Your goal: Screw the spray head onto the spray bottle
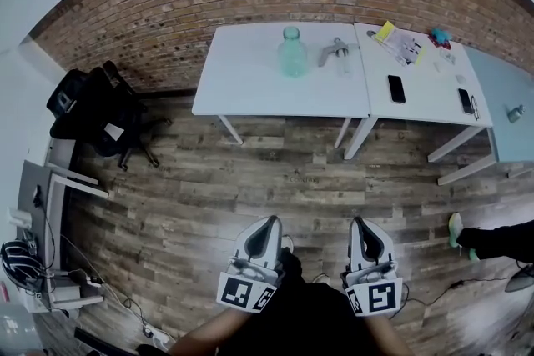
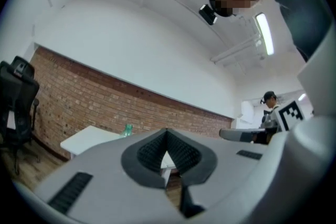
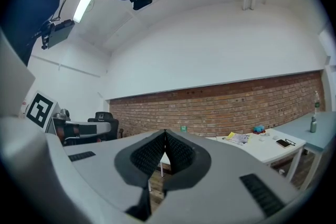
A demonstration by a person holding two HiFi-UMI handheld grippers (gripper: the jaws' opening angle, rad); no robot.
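A pale green spray bottle (image 1: 292,52) stands upright on a white table (image 1: 250,87) against the brick wall. The grey spray head (image 1: 335,52) lies on the same table just right of the bottle. Both grippers are far from the table, over the wooden floor near me. My left gripper (image 1: 269,223) is shut and holds nothing. My right gripper (image 1: 360,223) is also shut and empty. In the left gripper view the bottle (image 2: 127,130) shows small beyond the closed jaws. In the right gripper view the bottle's top (image 3: 184,128) peeks just above the jaws.
A second white table (image 1: 425,96) to the right carries two phones (image 1: 396,87), papers (image 1: 400,43) and small items. A black office chair (image 1: 96,112) stands at the left, by a desk with cables. Another person's foot (image 1: 457,231) is at the right. Another person (image 2: 269,107) stands far off.
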